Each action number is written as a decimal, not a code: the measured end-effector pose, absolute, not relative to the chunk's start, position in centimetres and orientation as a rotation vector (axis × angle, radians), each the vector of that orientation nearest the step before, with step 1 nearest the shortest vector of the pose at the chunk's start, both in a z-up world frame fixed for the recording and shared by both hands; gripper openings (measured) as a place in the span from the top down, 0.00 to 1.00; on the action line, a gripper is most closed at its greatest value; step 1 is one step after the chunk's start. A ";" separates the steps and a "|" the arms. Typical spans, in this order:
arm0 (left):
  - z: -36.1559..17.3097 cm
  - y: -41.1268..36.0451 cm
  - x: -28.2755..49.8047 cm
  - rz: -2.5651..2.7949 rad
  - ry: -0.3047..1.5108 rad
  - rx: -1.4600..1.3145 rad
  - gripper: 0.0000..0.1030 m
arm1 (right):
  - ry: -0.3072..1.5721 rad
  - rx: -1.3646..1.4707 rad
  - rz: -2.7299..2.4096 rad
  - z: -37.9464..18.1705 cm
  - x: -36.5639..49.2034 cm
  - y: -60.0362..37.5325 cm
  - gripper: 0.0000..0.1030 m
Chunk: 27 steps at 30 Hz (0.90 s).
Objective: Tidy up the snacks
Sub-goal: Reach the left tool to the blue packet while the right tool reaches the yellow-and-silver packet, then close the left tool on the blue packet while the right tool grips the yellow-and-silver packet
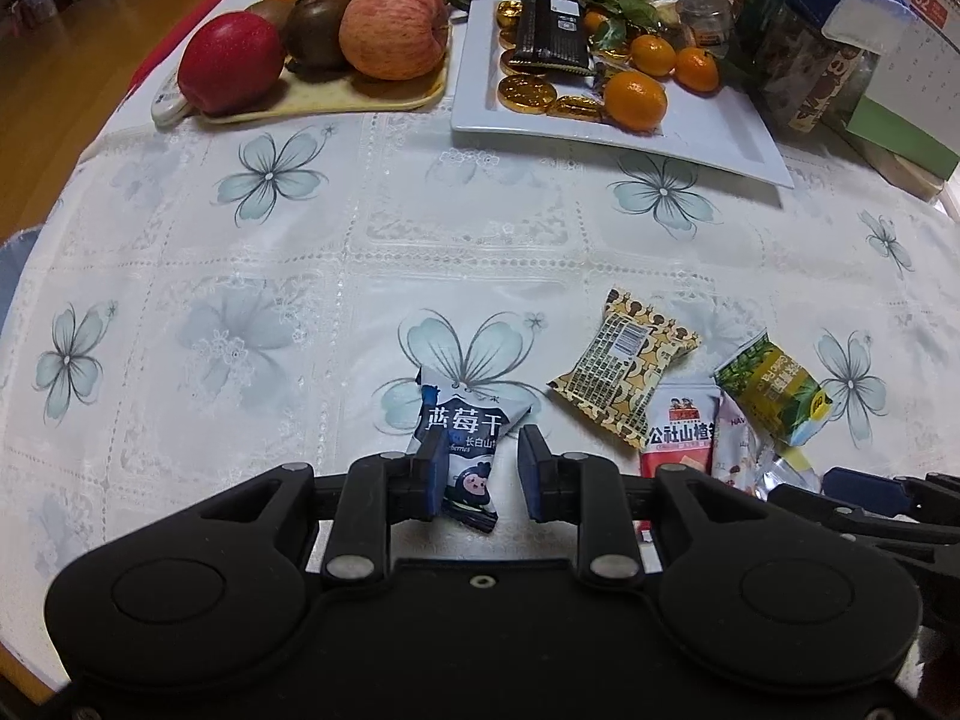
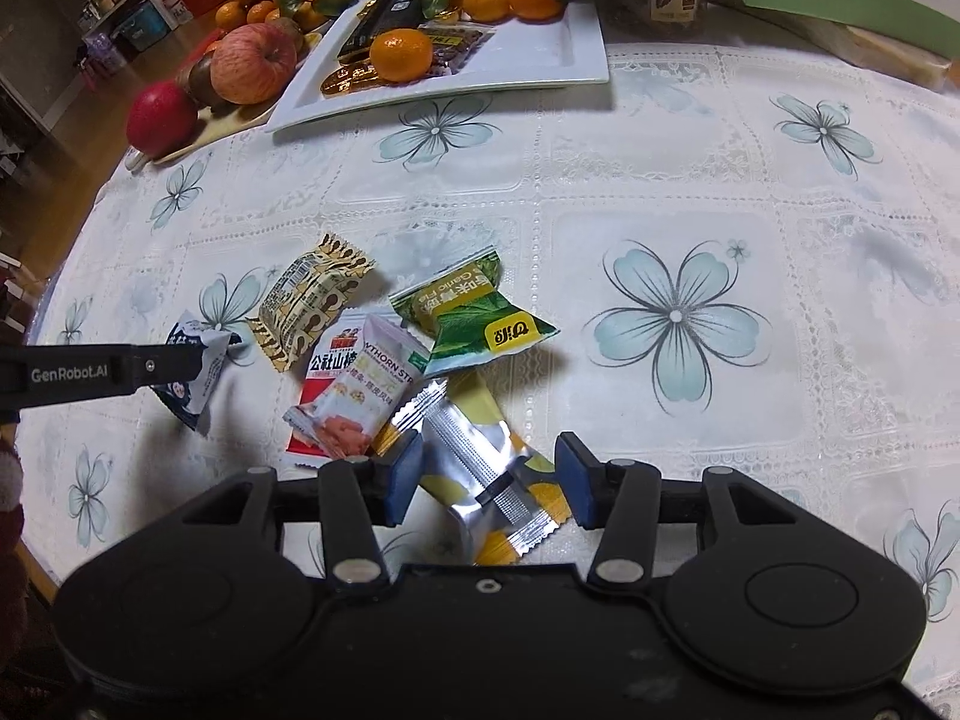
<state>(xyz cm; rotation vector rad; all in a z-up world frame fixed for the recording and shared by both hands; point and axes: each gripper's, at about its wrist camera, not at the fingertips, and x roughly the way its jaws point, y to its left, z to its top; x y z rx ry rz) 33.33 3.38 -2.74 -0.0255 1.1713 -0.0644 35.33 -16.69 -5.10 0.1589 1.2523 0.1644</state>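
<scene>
My left gripper [image 1: 480, 438] is shut on a blue-and-white blueberry packet [image 1: 462, 420], which sits crooked between the pads just above the tablecloth. The right wrist view shows that packet [image 2: 201, 354] at the tip of the left gripper's arm [image 2: 120, 369]. My right gripper [image 2: 489, 450] stands open astride a silver and yellow packet [image 2: 480, 462] lying on the cloth, with a gap at each pad. Just beyond lie a green packet [image 2: 474, 318], a red hawthorn packet [image 2: 336, 396], a white hawthorn strip packet [image 2: 384, 372] and a tan patterned packet [image 2: 312, 300].
A white rectangular plate [image 1: 690, 132] at the back holds mandarins, gold coins and a dark packet. Left of it a tray [image 1: 336, 102] carries apples and other fruit. Boxes and jars [image 1: 840, 48] crowd the back right. The round table's edge [image 2: 66, 252] curves along the left.
</scene>
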 end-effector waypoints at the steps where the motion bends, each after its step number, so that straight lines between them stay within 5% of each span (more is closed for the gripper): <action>1: -2.7 3.0 33.4 -0.059 1.158 0.003 0.65 | 1.250 0.147 0.167 -5.1 35.3 -16.5 0.50; 7: -2.9 2.5 33.9 -0.024 1.134 0.064 0.65 | 1.243 0.108 0.167 -5.0 35.2 -16.1 0.50; 11: -3.6 2.3 34.2 -0.009 1.138 0.095 0.51 | 1.239 0.090 0.169 -4.9 35.2 -15.8 0.50; 27: -4.9 1.6 34.3 0.005 1.148 0.135 0.42 | 1.245 0.076 0.181 -5.3 35.2 -15.3 0.47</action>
